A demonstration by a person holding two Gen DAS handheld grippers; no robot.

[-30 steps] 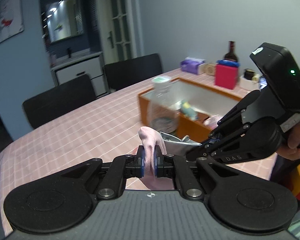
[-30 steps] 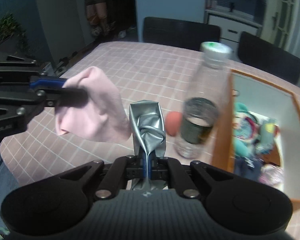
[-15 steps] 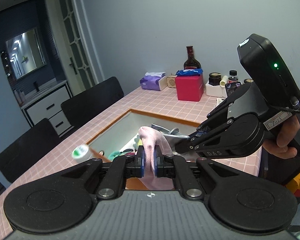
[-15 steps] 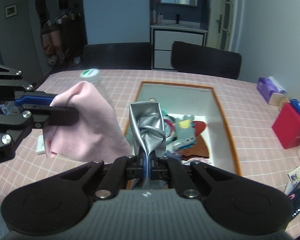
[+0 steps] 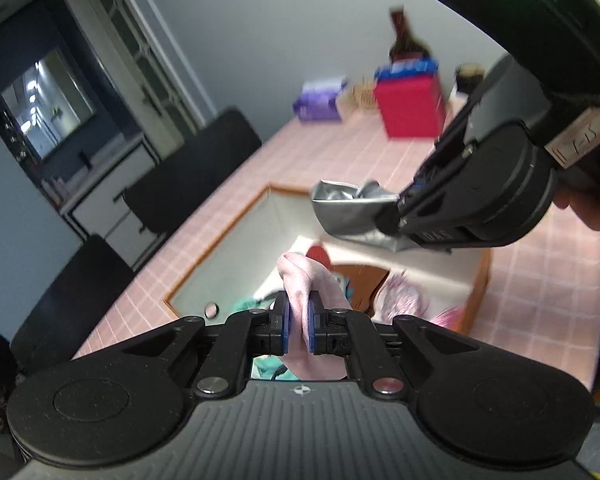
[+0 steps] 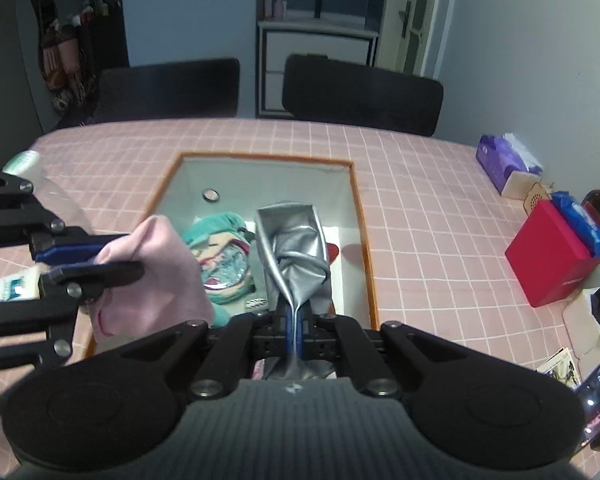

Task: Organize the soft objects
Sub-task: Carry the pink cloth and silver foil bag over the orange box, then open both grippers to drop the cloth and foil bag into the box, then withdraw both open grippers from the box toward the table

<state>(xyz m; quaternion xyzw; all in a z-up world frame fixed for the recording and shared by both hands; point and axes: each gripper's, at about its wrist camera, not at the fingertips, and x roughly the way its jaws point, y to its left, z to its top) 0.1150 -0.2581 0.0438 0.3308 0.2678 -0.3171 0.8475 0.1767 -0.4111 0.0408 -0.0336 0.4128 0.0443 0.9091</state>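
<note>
We hold two soft items over the open orange-rimmed box [image 6: 366, 240] that sits on the pink checked surface [image 6: 440, 248]. Our left gripper [image 5: 298, 326] has its fingers clenched on a pink cloth [image 6: 156, 276], which hangs in a loose bunch over the near left corner of the box. Our right gripper [image 6: 296, 330] has its fingers pinched tight on a crumpled silver-grey cloth [image 6: 296, 244], held above the middle of the box. Inside the box lie a teal soft item [image 6: 216, 232] and other pieces too blurred to name.

We judge that both cloths are about to be dropped in. The pink cloth hangs close to the rim, so letting go here could leave it draped over the edge or let it slide out onto the surface. A clear bottle [image 6: 40, 184] stands just outside the box beside our left gripper, and a sideways swing could knock it over. The two grippers are near each other, and lowering both together risks a bump or a tangle of the cloths.
</note>
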